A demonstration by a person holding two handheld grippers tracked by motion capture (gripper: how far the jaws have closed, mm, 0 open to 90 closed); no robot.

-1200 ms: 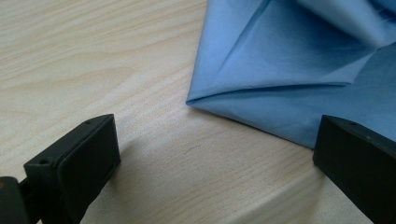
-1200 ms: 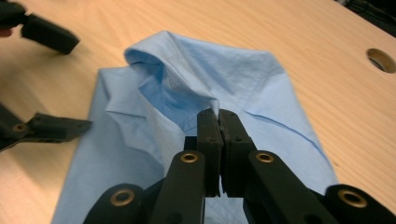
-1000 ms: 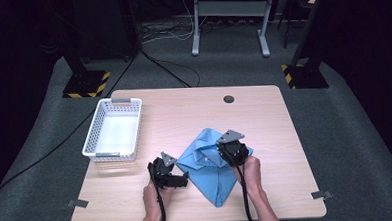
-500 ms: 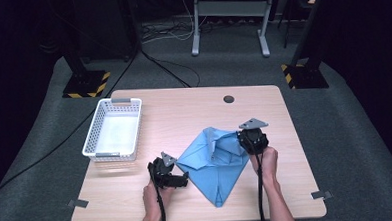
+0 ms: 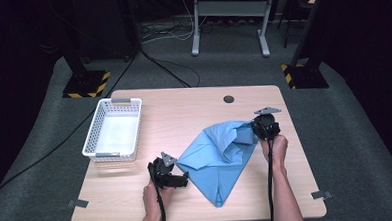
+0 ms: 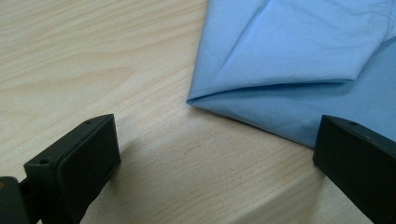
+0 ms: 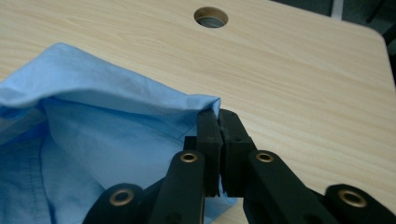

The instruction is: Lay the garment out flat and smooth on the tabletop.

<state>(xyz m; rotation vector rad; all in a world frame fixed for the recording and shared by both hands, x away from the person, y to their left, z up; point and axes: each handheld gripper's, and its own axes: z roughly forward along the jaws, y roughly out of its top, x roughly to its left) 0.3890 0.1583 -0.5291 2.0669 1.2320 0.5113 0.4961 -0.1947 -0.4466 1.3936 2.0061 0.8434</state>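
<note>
A light blue cloth (image 5: 216,154) lies half unfolded on the wooden table (image 5: 184,111), its lower corner pointing at the front edge. My right gripper (image 5: 257,129) is shut on the cloth's right corner; the right gripper view shows the cloth (image 7: 93,140) pinched at its edge between the closed jaws of that gripper (image 7: 218,119), lifted slightly off the table. My left gripper (image 5: 183,179) rests near the front, open, just left of the cloth's left corner. In the left gripper view that folded corner of the cloth (image 6: 280,60) lies ahead of the wide-apart jaws of that gripper (image 6: 215,154), with nothing touching them.
A white mesh basket (image 5: 95,145) stands on the table's left side. A round cable hole (image 5: 228,99) sits near the far edge, also seen as the hole (image 7: 211,17) in the right gripper view. Bare wood lies beyond the cloth.
My right gripper has dragged the cloth's corner to the right and a little farther away, spreading the cloth out. The left gripper has stayed put.
</note>
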